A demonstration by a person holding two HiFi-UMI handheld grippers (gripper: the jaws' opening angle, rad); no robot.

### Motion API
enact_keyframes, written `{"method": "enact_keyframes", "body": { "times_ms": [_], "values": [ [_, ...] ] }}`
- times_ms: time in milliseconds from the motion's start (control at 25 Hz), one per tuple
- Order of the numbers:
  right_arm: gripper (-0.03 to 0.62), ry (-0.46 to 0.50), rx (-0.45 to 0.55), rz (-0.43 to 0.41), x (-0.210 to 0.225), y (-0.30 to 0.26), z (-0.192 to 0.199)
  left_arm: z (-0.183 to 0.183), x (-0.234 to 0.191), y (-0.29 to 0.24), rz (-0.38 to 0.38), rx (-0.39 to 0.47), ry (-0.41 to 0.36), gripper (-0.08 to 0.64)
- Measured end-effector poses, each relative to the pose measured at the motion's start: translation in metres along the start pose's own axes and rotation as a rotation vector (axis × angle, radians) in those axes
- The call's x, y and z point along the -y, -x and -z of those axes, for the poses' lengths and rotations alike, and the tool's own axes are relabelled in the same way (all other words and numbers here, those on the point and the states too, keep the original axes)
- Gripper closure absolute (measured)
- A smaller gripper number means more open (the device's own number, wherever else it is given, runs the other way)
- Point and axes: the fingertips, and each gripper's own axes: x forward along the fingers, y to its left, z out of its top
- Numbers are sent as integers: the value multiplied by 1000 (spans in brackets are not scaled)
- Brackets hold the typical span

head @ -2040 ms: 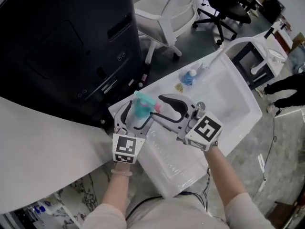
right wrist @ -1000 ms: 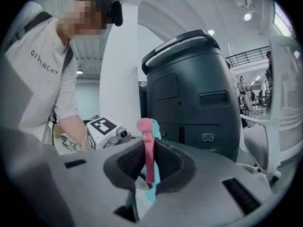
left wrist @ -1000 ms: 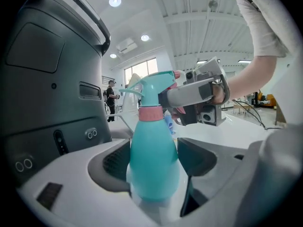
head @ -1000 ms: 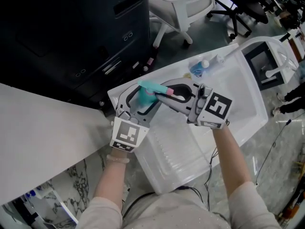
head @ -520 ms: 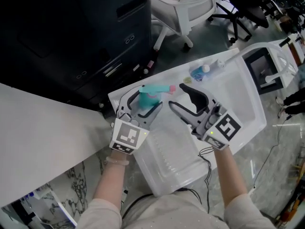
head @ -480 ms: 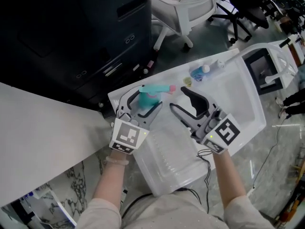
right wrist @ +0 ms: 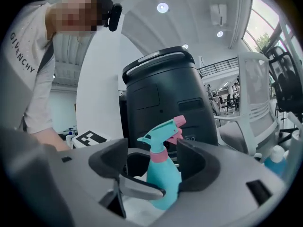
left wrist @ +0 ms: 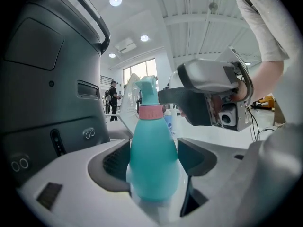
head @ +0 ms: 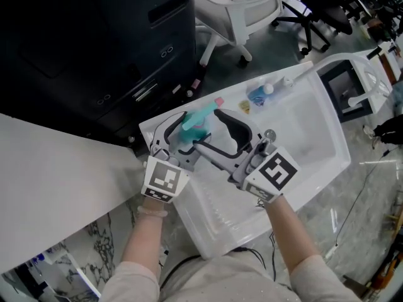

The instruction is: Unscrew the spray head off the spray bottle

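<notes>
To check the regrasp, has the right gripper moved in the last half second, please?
Yes: right gripper moved left, away from the small blue bottle; its jaws, just opening, flank the spray bottle.

A big black machine (head: 94, 43) with a curved lid fills the far left, standing on a grey floor (head: 271, 55). Beyond it, a white office chair (head: 236, 8) stands with a black office chair (head: 318, 2) to its right. A plain white tabletop (head: 50, 181) runs along the near left, and past its near edge the floor shows a marbled pattern (head: 104, 257). Overhead, the ceiling (left wrist: 203, 27) is white and ribbed, set with round recessed lights (left wrist: 115, 1). A tall window (left wrist: 142, 72) glows with daylight at the far end of the room.
</notes>
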Motion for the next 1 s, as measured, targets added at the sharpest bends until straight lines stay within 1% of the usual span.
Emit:
{"method": "enact_keyframes", "body": {
  "times_ms": [160, 240, 320, 400, 480, 600, 680, 840, 920, 1000],
  "values": [
    [232, -13, -1, -36, -4, -17, -7, 0, 1, -1, -2, 0, -2, 244],
    [230, -2, -20, -42, -7, -25, -9, 0, 1, -2, -6, -2, -1, 245],
    [232, 30, -41, -36, -7, -29, -9, 0, 0, -2, -8, -3, 3, 244],
    [268, 67, -57, -16, -5, -27, -7, 0, 0, -2, -8, -3, 7, 244],
    [325, 70, -67, 11, 2, -19, -4, 0, 1, -2, -7, -4, 9, 245],
    [341, 47, -72, 45, 11, -7, -2, 1, 0, -1, -6, -4, 14, 245],
    [357, 57, -84, 62, 18, 1, 0, 1, 0, -2, -6, -2, 16, 245],
    [364, 52, -101, 99, 33, 11, 2, 1, 0, -2, -6, -2, 20, 245],
    [365, 53, -103, 107, 37, 12, 2, 1, 0, -2, -7, -1, 22, 245],
    [375, 75, -106, 102, 37, 11, 1, 1, 0, -2, -9, 1, 24, 245]
  ]
}}
